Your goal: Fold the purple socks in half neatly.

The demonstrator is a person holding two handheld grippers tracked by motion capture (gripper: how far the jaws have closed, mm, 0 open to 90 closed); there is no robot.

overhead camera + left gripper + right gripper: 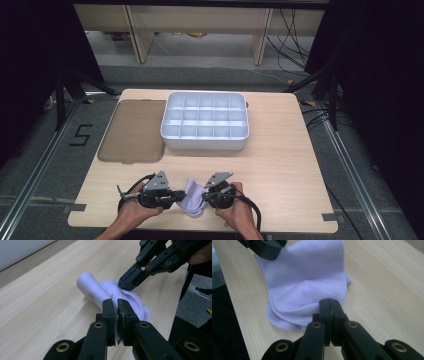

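A pale lilac sock (193,201) lies bunched on the wooden table near its front edge, between my two grippers. The left gripper (178,196) comes in from the left and is shut on the sock's near edge; in the left gripper view a strip of fabric shows between the jaws of the left gripper (115,303). From the right, the right gripper (206,196) is shut on the sock's (307,272) opposite edge, with the cloth ending at the tips of the right gripper (330,301). The sock (95,290) rises in a soft fold between them.
A white tray (205,143) divided into several compartments stands at the table's middle back. Left of it, a brown translucent lid (132,130) lies flat. The table's front edge runs just below the hands.
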